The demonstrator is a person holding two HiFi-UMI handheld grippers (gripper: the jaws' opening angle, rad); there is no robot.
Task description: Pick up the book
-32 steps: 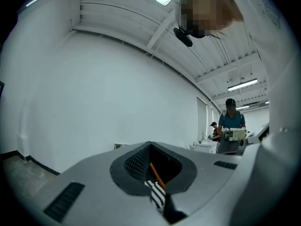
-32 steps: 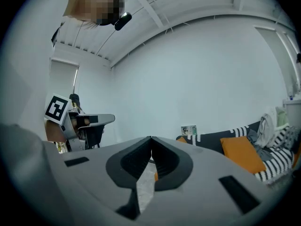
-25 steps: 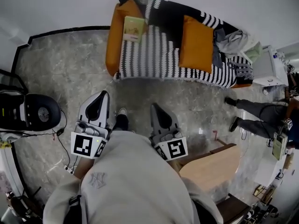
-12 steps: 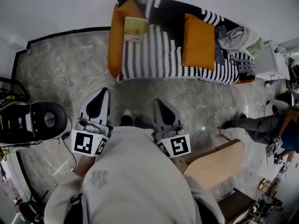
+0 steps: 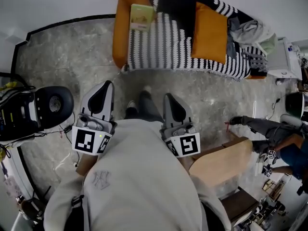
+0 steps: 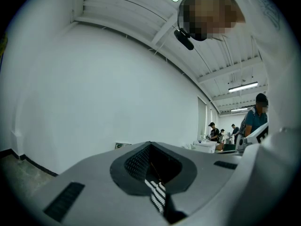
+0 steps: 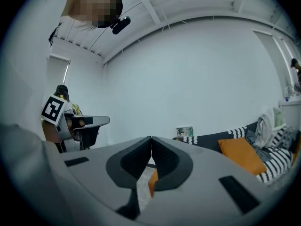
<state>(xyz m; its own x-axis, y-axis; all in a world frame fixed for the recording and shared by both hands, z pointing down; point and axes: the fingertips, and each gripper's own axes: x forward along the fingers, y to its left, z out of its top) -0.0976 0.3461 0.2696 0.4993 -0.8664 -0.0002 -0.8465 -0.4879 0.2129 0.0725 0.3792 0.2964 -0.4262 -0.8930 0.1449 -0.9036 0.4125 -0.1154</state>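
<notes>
While the book (image 5: 142,17) lies untouched on the sofa (image 5: 163,47) ahead, my left gripper (image 5: 106,85) and right gripper (image 5: 169,98) are closed, empty. Approach and grasp remain.

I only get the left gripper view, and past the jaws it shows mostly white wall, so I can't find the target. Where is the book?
Observer: In the head view the book lies flat on the striped blanket at the left end of the sofa, beside its orange armrest.
Operator: Is the right gripper carrying anything?
Observer: No. The right gripper has its jaws together with nothing between them.
Operator: Is anything lying close to the book?
Observer: The orange cushion is the nearest thing to it, and it sits well apart, toward the sofa's right.
</notes>
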